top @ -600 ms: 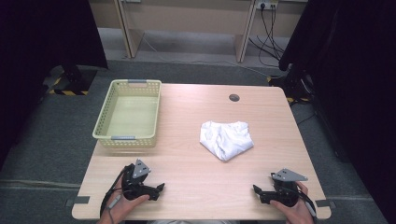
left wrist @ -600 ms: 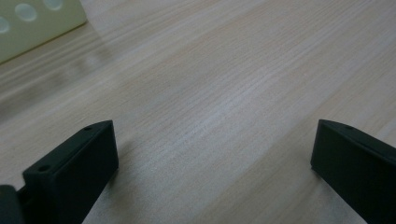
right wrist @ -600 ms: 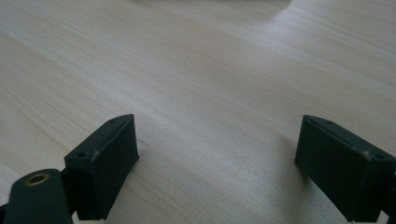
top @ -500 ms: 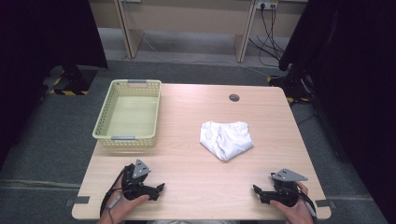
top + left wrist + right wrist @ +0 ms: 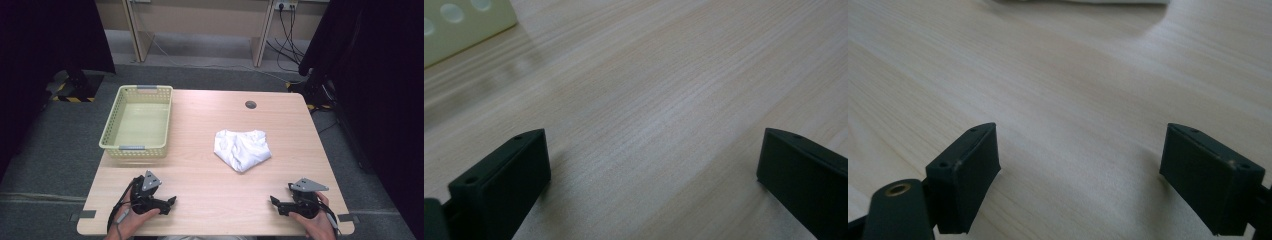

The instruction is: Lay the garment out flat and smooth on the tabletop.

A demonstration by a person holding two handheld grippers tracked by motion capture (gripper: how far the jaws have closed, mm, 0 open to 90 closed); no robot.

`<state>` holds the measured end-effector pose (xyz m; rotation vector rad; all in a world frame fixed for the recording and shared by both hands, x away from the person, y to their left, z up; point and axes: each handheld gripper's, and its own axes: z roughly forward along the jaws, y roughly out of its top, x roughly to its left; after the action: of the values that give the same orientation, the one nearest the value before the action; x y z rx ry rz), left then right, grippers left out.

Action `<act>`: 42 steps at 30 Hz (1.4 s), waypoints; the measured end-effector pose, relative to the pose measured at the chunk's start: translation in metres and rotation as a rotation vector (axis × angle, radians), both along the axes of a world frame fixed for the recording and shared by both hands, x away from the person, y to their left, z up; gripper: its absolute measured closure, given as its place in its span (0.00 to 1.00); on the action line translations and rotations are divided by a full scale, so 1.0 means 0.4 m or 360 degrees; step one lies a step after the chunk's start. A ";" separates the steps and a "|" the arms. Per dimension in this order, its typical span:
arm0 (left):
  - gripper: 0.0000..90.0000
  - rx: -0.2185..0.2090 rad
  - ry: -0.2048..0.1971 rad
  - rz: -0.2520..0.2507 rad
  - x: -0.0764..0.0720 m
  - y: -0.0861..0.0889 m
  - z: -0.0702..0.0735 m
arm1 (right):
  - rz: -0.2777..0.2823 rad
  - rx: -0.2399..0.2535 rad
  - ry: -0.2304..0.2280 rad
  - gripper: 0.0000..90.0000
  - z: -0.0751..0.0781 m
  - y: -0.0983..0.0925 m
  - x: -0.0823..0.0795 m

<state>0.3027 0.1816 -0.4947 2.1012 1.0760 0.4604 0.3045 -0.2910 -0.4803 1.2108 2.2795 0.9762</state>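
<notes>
A crumpled white cloth [image 5: 242, 148] lies on the wooden table [image 5: 200, 130], right of centre. A pale yellow plastic basket [image 5: 137, 122] stands empty at the table's left. My left gripper [image 5: 170, 202] rests near the front left edge, held by a hand, its jaws wide apart over bare wood [image 5: 649, 150]. My right gripper [image 5: 276, 204] rests near the front right edge, open too, with nothing between its fingers [image 5: 965, 170]. The cloth's edge [image 5: 1083, 1] shows at the top of the right gripper view, and a corner of the basket [image 5: 459, 25] at the top left of the left gripper view.
A round cable hole [image 5: 250, 104] sits near the table's far edge. Cables [image 5: 285, 30] run along the floor behind the table, and dark curtains hang at both sides. Bare wood lies between the two grippers and the cloth.
</notes>
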 end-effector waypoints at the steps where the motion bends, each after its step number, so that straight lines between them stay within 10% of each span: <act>1: 0.00 0.0000 0.0000 0.0000 0.000 0.000 0.000 | 0.0007 0.0011 -0.0017 0.19 0.006 0.005 0.001; 42: 0.00 0.0001 0.0001 0.0008 0.001 -0.001 0.000 | 0.0078 0.0096 -0.0075 0.29 0.102 0.149 0.210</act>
<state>0.3033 0.1813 -0.4946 2.0998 1.0818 0.4628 0.3883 -0.2314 -0.4394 1.1481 2.2679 1.0873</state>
